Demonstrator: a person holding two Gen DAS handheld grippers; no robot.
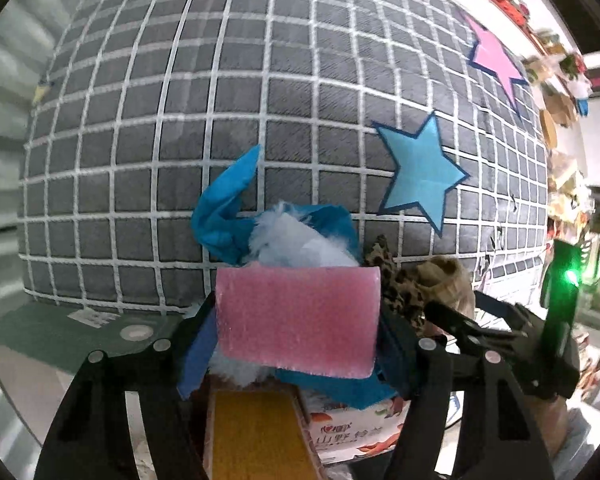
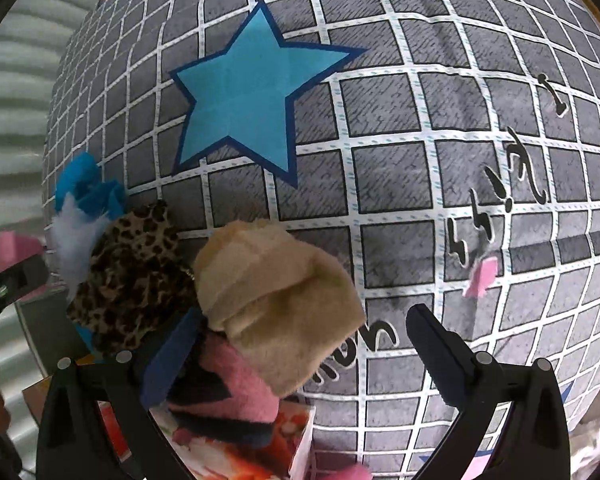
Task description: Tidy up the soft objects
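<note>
Big cushion (image 1: 284, 92): gray with white squares, standing behind all the soft things, a blue star (image 1: 422, 172) and a pink star (image 1: 494, 58) stuck on it.

Pile of soft things: bunched up close in front of the cushion, on top of some printed boxes (image 1: 352, 428); looks like a few are already put together here.

Tan plush thing (image 2: 276, 304): on top of the pile, right beside the spotted cloth, resting over a pink fuzzy thing (image 2: 240, 392).

Spotted cloth (image 2: 136, 276): leopard print, between the tan plush thing and the blue cloth.

Blue cloth (image 1: 224, 208): crumpled, with white fluff (image 1: 296, 240) poking out, just behind the pink sponge.

Pink sponge (image 1: 298, 320): flat block, up off the pile, squeezed at both ends by the left hand-held gripper.

Left hand-held gripper (image 1: 298, 336): clenched on the pink sponge, hovering just in front of the pile.

Right hand-held gripper (image 2: 296, 340): fingers spread wide apart, nothing squeezed; left finger tucked into the pile, right finger out over the cushion.

Small pink scrap (image 2: 482, 276): alone on the cushion, well apart from the pile.

Done so far, at a guess: most soft things gathered in one spot.

Left to do, at a guess: set the pink sponge down with the rest, maybe fetch the small pink scrap.
</note>
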